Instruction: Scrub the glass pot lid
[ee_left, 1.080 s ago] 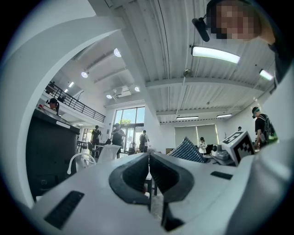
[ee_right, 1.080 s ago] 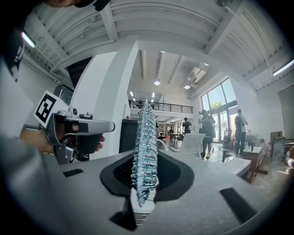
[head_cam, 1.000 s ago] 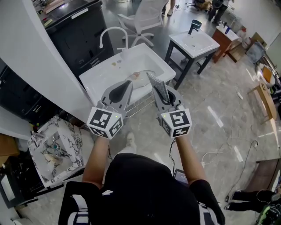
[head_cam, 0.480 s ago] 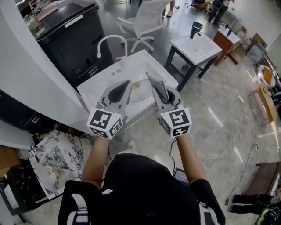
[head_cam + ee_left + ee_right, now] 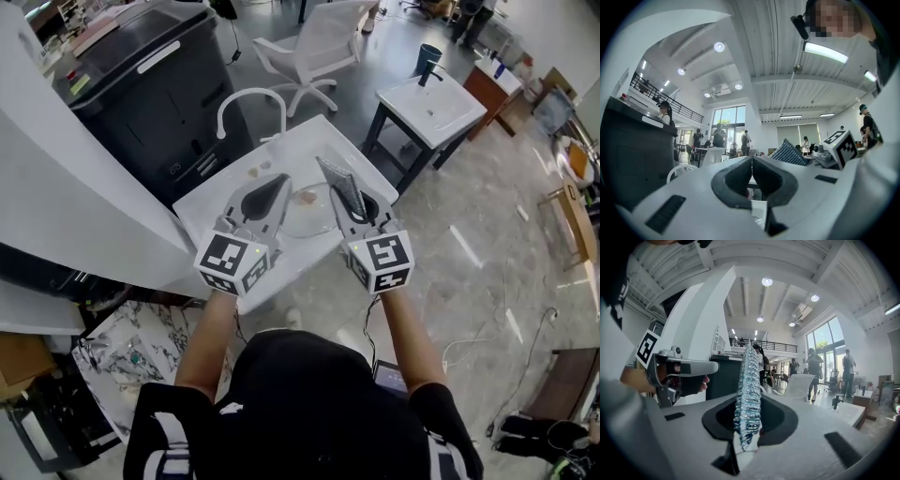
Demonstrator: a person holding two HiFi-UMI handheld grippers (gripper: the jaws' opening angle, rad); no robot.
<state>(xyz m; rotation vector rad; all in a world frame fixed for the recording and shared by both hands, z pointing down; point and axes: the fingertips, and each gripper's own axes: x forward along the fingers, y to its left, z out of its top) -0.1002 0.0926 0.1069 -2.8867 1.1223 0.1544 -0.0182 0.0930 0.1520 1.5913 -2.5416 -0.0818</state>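
The glass pot lid (image 5: 302, 217) lies flat in the white sink (image 5: 220, 192), partly hidden behind my grippers. My left gripper (image 5: 278, 182) is held level over the sink's near side; its jaws are shut with nothing between them (image 5: 752, 161). My right gripper (image 5: 349, 199) is beside it, shut on a silvery-blue mesh scrub pad (image 5: 341, 184) that stands on edge and sticks out past the jaws (image 5: 747, 380). Both grippers hang above the lid and touch nothing. The pad (image 5: 790, 153) also shows in the left gripper view.
A curved white faucet (image 5: 250, 101) rises at the sink's far edge. Behind it stands a large black bin (image 5: 155, 70). A white chair (image 5: 319, 42) and a second small sink on a dark stand (image 5: 433, 101) are further right. Several people stand far off.
Both grippers have travelled forward together, from short of the sink to over its near part. Their jaws have stayed as they were, and the pad is still held.
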